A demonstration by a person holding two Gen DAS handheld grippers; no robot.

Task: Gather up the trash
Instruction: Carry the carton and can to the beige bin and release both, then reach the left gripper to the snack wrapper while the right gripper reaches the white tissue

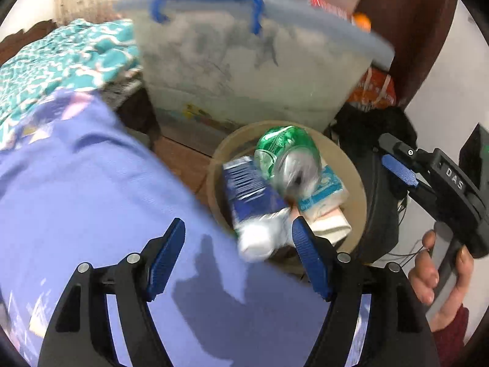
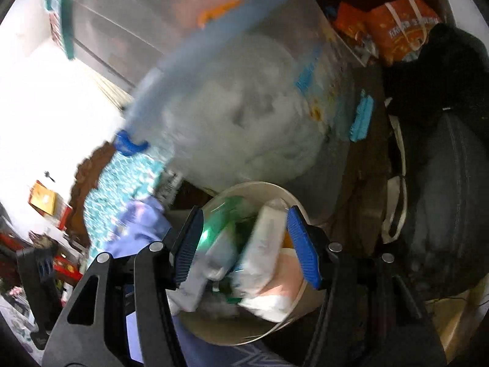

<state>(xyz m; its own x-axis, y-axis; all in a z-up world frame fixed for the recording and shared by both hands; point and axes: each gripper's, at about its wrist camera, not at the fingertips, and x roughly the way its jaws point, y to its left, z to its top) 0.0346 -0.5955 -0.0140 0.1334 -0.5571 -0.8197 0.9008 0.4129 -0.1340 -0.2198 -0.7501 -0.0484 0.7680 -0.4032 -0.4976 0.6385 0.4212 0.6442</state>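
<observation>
A round beige bin (image 1: 354, 180) stands on the floor beside the bed and holds a crushed green can (image 1: 284, 153), a blue and white carton (image 1: 247, 189) and a light-blue tissue pack (image 1: 324, 192). My left gripper (image 1: 238, 258) is open and empty above the purple bedsheet, its fingers spread near the bin's near rim. My right gripper (image 2: 244, 243) is open and empty, right over the bin (image 2: 275, 327), with the green can (image 2: 226, 217) and white packs (image 2: 266, 244) between its fingers; it also shows in the left wrist view (image 1: 397, 168), at the right.
A purple bedsheet (image 1: 91, 183) and a teal patterned cloth (image 1: 61, 58) cover the bed on the left. A translucent storage box with a blue handle (image 1: 244, 70) stands behind the bin. An orange bag (image 2: 400, 30) and dark bags (image 2: 443, 168) lie to the right.
</observation>
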